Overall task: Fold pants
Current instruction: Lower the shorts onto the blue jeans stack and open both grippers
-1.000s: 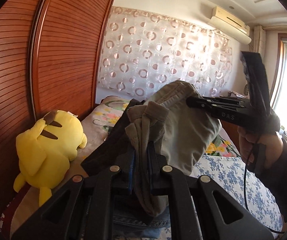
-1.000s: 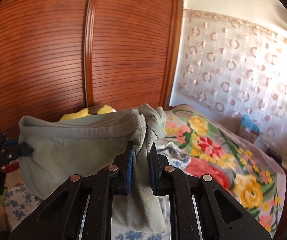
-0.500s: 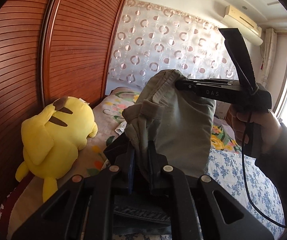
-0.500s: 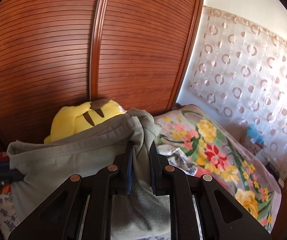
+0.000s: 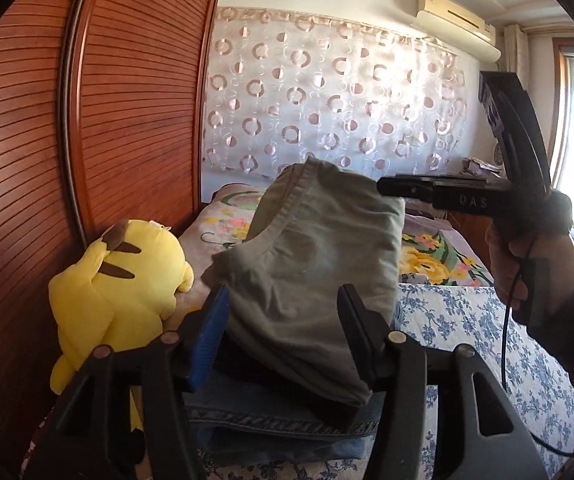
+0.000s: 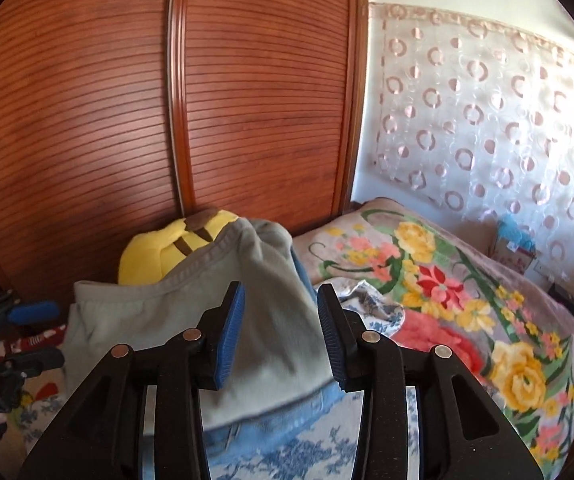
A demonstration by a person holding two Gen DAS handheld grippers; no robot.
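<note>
Folded olive-grey pants (image 5: 315,264) lie on top of a pile with folded blue jeans (image 5: 271,428) at the bottom, on the bed. My left gripper (image 5: 283,320) straddles the near end of the pants; its jaws are opening and the pads stand off the cloth. In the right wrist view the pants (image 6: 147,312) slump over the jeans (image 6: 271,424) between the fingers of my right gripper (image 6: 281,320), whose jaws are also opening and no longer pinch the fabric. The right gripper (image 5: 383,188) shows at the pants' far corner, held by a hand. The left gripper (image 6: 35,336) appears at the left edge.
A yellow plush toy (image 5: 123,280) sits against the slatted wooden wardrobe (image 5: 127,100) just left of the pile. A bright floral blanket (image 6: 447,300) covers the far bed, a blue-flowered sheet (image 5: 467,320) the near part. A dotted curtain (image 5: 327,100) hangs behind.
Both grippers were shut on the raised pants; both have now opened and the pants have dropped onto the pile. The right gripper has drawn slightly off the cloth's corner.
</note>
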